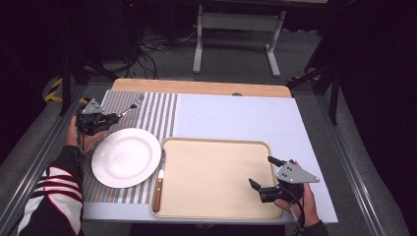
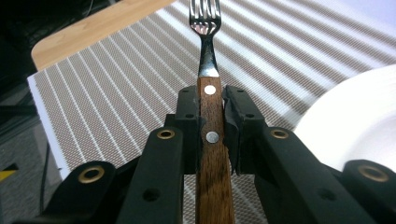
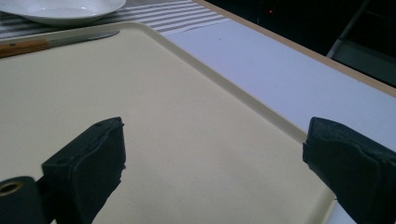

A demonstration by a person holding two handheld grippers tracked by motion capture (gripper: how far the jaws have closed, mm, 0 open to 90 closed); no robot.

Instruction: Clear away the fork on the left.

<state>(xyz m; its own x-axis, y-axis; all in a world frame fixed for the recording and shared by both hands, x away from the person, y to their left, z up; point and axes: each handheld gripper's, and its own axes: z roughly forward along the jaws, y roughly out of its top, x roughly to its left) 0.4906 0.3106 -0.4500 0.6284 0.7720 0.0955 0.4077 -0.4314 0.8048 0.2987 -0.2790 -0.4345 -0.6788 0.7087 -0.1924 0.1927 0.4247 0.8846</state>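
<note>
While the left gripper [image 1: 117, 117] hangs over the far left corner of the striped placemat [image 1: 158, 110], its two black jaws are clamped tight on the wooden handle of a fork [image 2: 208, 116], pads pressing both sides just by the upper rivet. Look at the line of that fork: in the left gripper view it runs straight out from between the jaws, handle toward the hand, steel neck and tines leading away over the stripes. From the high view the fork [image 1: 132, 106] lies nearly level, its long axis slanting up and to the right, tines aimed at the wooden far edge of the table [image 1: 196, 87] and clear of the white plate [image 1: 126, 157], which sits just beside the gripper on the near side. Over on the other side, the right gripper [image 1: 261, 172] rests above the near right corner of the cream tray [image 1: 216, 196], jaws spread wide with nothing between them, only bare tray surface. A wooden-handled knife [image 1: 159, 179] lies along the tray's left rim, blade pointing away from the person, right next to the plate.
</note>
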